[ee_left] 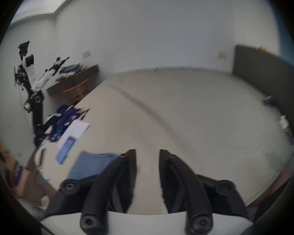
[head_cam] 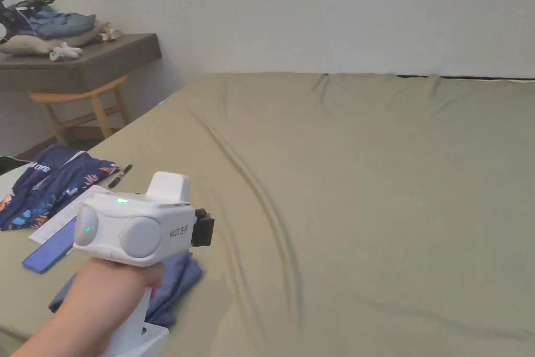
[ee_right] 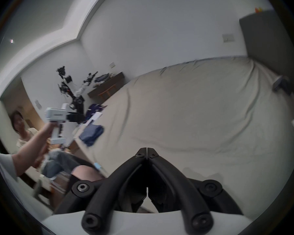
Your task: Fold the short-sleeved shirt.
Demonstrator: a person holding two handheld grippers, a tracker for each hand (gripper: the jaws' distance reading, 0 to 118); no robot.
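Note:
A blue garment [head_cam: 177,279], folded into a small bundle, lies near the left edge of the khaki bed [head_cam: 365,191]; it also shows in the left gripper view [ee_left: 90,165] and the right gripper view [ee_right: 92,133]. A hand holds my left gripper [head_cam: 204,230] in the air just above that bundle, its jaws [ee_left: 147,154] open with nothing between them. The right gripper view shows it from the side [ee_right: 75,117]. My right gripper [ee_right: 147,149] hovers over the near part of the sheet, shut on nothing.
A navy patterned garment [head_cam: 47,185], a white paper [head_cam: 57,219], a blue phone [head_cam: 49,253] and a pen [head_cam: 120,175] lie at the bed's left edge. A desk [head_cam: 89,57] and chair [head_cam: 89,102] stand behind. A person [ee_right: 22,131] sits left of the bed.

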